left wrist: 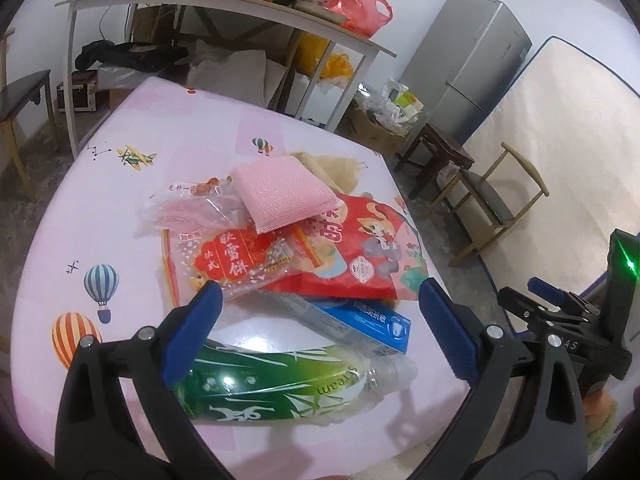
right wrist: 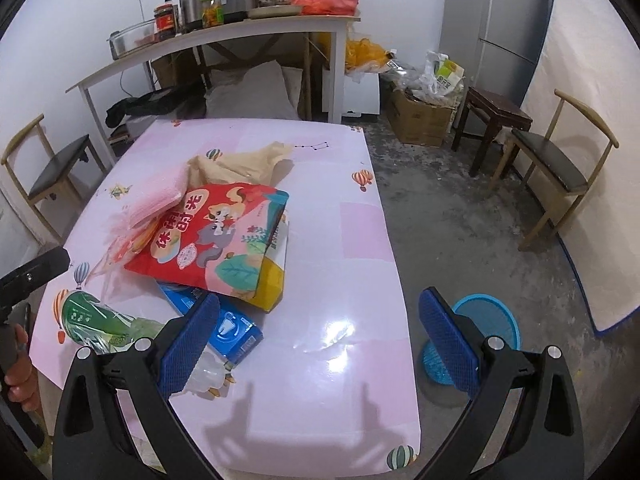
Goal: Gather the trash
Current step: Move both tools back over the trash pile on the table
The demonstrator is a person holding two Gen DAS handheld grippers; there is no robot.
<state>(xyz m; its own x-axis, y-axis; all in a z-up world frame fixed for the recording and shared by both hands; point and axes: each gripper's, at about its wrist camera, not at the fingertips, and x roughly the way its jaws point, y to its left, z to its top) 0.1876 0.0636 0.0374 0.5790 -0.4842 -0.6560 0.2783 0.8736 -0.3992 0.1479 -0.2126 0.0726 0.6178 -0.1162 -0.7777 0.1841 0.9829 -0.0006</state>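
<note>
A: Trash is seen heaped on the pink tablecloth printed with hot-air balloons (left wrist: 120, 184). How is the heap made up, left to right, in the left wrist view?

B: Furthest left, a clear plastic wrapper with a red label (left wrist: 224, 264) is laid flat; the characters "雪饼" can be read on the label. On its upper edge a pink textured pad (left wrist: 280, 192) is rested. To the right a red snack bag printed with cartoon squirrels (left wrist: 360, 248) is spread; in the right wrist view "休闲时光" is read on it. Behind it a crumpled beige cloth or paper (left wrist: 332, 168) is partly hidden.

A: And nearer the camera?

B: A crushed clear plastic bottle with a green bamboo-leaf label (left wrist: 280, 388) is laid on its side, and the letters "tream" are made out near its neck. Just beyond it a blue and white toothpaste-style carton (left wrist: 372, 328) is tucked under the red bag; its small white writing cannot be read.

A: How are the claws held?

B: The left gripper (left wrist: 320, 328) is spread wide above the bottle and carton, with nothing pressed by its blue pads. The right gripper (right wrist: 320, 340) is likewise held wide over bare tablecloth, nothing between its fingers. On the floor to the right a round blue plastic basket (right wrist: 492, 320) is seen beside the table.
</note>
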